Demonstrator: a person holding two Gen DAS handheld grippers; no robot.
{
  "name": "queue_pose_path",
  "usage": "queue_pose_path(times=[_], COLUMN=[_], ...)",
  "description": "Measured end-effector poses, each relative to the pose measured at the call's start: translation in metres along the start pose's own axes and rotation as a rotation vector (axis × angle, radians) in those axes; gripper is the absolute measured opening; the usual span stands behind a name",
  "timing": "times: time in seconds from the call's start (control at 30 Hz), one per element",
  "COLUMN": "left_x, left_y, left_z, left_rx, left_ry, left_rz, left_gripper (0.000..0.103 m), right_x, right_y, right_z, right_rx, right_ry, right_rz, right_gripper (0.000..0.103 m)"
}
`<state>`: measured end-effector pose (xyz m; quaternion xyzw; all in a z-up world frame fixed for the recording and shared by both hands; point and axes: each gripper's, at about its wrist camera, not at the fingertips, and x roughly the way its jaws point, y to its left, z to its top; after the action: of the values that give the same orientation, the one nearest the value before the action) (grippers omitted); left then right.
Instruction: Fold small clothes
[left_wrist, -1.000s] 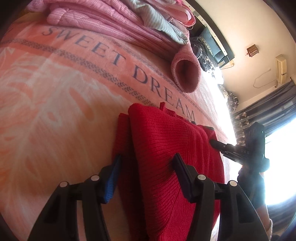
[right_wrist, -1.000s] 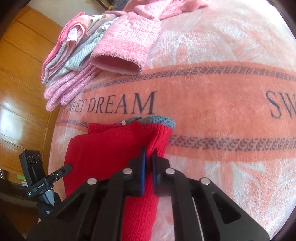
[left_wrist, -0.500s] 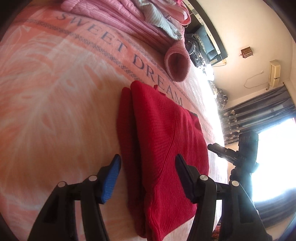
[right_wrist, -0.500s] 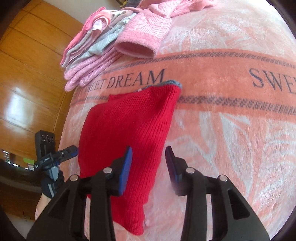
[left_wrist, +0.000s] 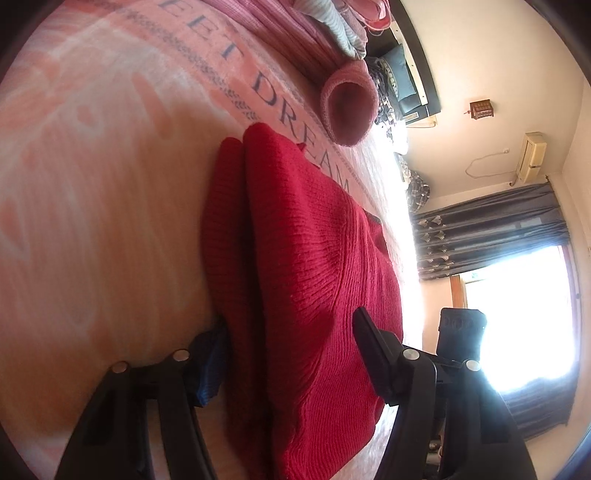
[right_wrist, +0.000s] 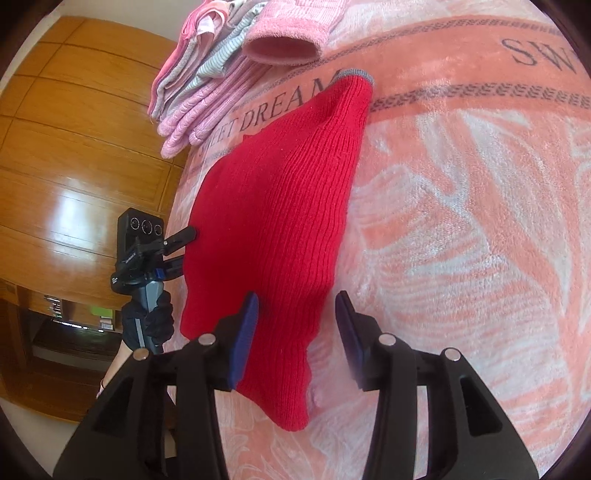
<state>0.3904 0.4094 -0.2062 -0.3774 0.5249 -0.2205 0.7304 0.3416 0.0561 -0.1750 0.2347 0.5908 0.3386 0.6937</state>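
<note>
Both grippers released one red sweater (right_wrist: 280, 206).

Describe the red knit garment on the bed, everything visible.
The red knit garment is ribbed, soft-looking wool or acrylic, with a grey trimmed edge at its far end. It lies folded lengthwise in layers on the pink "SWEET DREAM" blanket, slightly rumpled. The left gripper straddles its near edge with jaws open; the right gripper hovers open over the other end.
</note>
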Motion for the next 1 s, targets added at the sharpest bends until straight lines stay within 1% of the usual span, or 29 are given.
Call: queue_pose_path(times=[0.03,0.07,0.13,0.2,0.23,0.27,0.3,0.33,0.37,0.43,0.47,0.53,0.6,0.7,0.77,0.9,0.97,1.0], left_x=[0.005,0.009,0.014,0.012,0.011,0.010,0.010,0.010,0.011,0.013,0.013,0.012,0.015,0.025,0.037,0.072,0.094,0.106], left_y=[-0.003,-0.006,-0.012,-0.011,-0.008,-0.005,-0.002,0.000,0.001,0.001,0.001,-0.001,-0.010,-0.036,-0.056,-0.101,-0.117,-0.122], left_z=[0.001,0.001,0.000,-0.001,-0.001,-0.001,-0.001,-0.002,-0.003,-0.006,-0.007,-0.011,-0.016,-0.028,-0.039,-0.063,-0.076,-0.084], left_rx=[0.010,0.021,0.052,0.059,0.053,0.040,0.024,0.015,0.015,0.005,-0.008,-0.013,-0.013,0.010,0.018,0.046,0.052,0.052], left_ry=[0.004,0.014,0.025,0.033,0.036,0.033,0.028,0.019,0.012,0.009,0.005,0.001,0.011,0.033,0.050,0.102,0.135,0.153], left_rz=[-0.007,-0.014,-0.003,-0.024,-0.035,-0.036,-0.035,-0.039,-0.044,-0.064,-0.089,-0.131,-0.149,-0.183,-0.214,-0.252,-0.254,-0.242], left_gripper=[0.064,0.064,0.064,0.064,0.062,0.056,0.052,0.047,0.044,0.040,0.038,0.036,0.036,0.035,0.035,0.035,0.035,0.035], right_x=[0.004,0.008,0.016,0.026,0.032,0.035,0.038,0.039,0.039,0.037,0.033,0.023,0.012,-0.016,-0.043,-0.104,-0.126,-0.134], right_y=[-0.002,-0.005,-0.012,-0.014,-0.014,-0.014,-0.013,-0.011,-0.010,-0.006,-0.003,0.005,0.017,0.029,0.027,0.009,-0.013,-0.026], right_z=[0.002,0.005,0.009,0.013,0.015,0.016,0.018,0.020,0.020,0.018,0.017,0.014,0.012,0.005,-0.005,-0.031,-0.047,-0.054], right_rx=[0.008,0.023,0.056,0.069,0.072,0.070,0.066,0.066,0.067,0.057,0.047,0.026,-0.002,-0.033,-0.034,-0.026,0.007,0.032], right_ry=[-0.002,-0.002,-0.002,-0.004,-0.001,-0.005,-0.011,-0.017,-0.023,-0.032,-0.035,-0.041,-0.038,-0.037,-0.039,-0.070,-0.087,-0.090], right_rz=[0.000,0.018,0.055,0.095,0.103,0.105,0.107,0.103,0.096,0.086,0.076,0.054,0.021,-0.011,-0.034,-0.069,-0.083,-0.085], right_gripper=[0.049,0.051,0.051,0.051,0.053,0.053,0.053,0.050,0.046,0.039,0.036,0.035,0.034,0.034,0.034,0.034,0.035,0.035])
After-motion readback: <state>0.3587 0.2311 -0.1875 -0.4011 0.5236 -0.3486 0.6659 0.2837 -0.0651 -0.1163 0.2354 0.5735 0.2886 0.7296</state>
